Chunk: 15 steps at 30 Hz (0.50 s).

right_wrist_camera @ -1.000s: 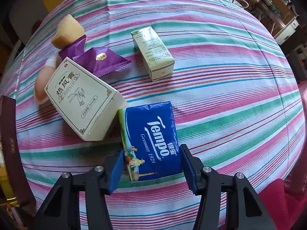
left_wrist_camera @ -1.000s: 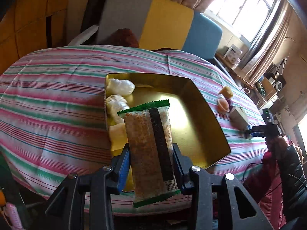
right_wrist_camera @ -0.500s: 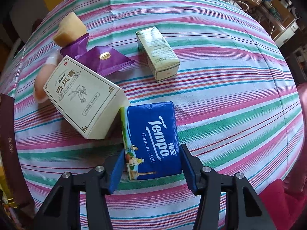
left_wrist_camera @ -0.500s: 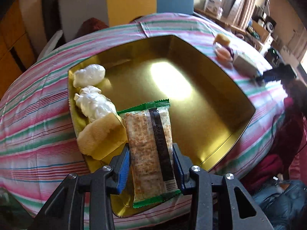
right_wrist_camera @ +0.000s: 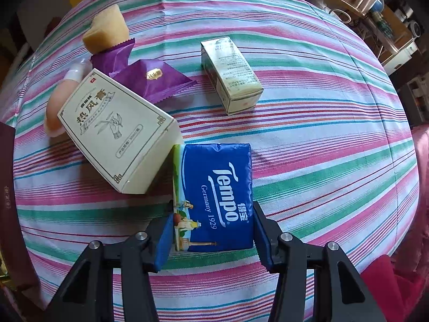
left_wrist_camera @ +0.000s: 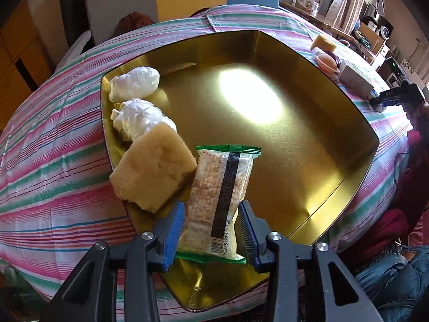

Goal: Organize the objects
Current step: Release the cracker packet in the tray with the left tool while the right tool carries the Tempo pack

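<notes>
Gold tray [left_wrist_camera: 308, 182]: a shallow metal tray on the striped bench [left_wrist_camera: 53, 161], the landmark for everything below.
Left tongs [left_wrist_camera: 211, 230]: jaws have just been opening; the biscuit packet [left_wrist_camera: 219, 196] stands between the blue pads, small gaps showing on both sides, so the grip looks let go or nearly so.
Biscuit packet: over the tray's near-left corner, long axis running away from the tongs toward the tray's middle, just beside a yellow sponge [left_wrist_camera: 152, 171]; two white wrapped bundles [left_wrist_camera: 136, 102] lie along the tray's left wall beyond it.
Right tongs [right_wrist_camera: 211, 230]: jaws have just been closing on the tissue pack [right_wrist_camera: 217, 193], pads against its two long sides.
Tissue pack: on the bench, off to the tray's right, long axis in line with the right tongs, touching the cream carton [right_wrist_camera: 118, 128].
Key relation: the right hand is the nearer to the remaining loose things.
Readable writing: "Tempo", "Germany 1929" on the tissue pack; Chinese characters on the cream carton; the small green-and-white box [right_wrist_camera: 230, 75] has print too fine to read.
</notes>
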Each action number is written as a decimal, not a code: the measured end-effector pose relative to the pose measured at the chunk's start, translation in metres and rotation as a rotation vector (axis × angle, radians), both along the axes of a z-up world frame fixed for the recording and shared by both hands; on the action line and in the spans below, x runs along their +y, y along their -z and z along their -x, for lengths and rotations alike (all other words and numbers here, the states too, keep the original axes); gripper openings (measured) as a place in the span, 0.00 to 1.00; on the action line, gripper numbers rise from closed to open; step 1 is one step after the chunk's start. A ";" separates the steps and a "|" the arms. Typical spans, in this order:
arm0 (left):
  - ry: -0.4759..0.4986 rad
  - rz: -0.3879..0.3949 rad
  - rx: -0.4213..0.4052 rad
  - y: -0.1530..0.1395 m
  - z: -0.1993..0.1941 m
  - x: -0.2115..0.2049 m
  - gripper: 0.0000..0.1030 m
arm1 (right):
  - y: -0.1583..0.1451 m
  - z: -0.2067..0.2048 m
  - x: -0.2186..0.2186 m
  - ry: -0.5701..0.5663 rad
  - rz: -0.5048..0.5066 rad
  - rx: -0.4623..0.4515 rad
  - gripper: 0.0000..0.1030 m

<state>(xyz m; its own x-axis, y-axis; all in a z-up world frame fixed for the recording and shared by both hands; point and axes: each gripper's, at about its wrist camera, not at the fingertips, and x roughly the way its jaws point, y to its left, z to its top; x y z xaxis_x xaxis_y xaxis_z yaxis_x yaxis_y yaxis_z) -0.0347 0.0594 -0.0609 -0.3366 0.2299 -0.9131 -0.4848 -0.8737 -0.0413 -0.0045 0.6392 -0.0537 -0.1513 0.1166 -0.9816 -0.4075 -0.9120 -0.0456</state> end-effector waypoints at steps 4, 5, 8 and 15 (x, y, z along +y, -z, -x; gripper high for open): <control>-0.025 -0.043 0.022 -0.010 -0.005 -0.009 0.41 | -0.008 -0.008 -0.005 -0.010 0.001 0.005 0.51; -0.035 -0.066 0.031 -0.014 -0.007 -0.012 0.41 | -0.011 -0.011 -0.006 -0.010 -0.002 0.009 0.51; -0.086 -0.139 0.063 -0.026 -0.011 -0.017 0.41 | -0.025 -0.026 -0.008 -0.011 -0.006 0.029 0.51; -0.147 -0.317 0.112 -0.055 -0.017 -0.014 0.41 | -0.069 -0.061 -0.038 -0.053 0.059 0.176 0.51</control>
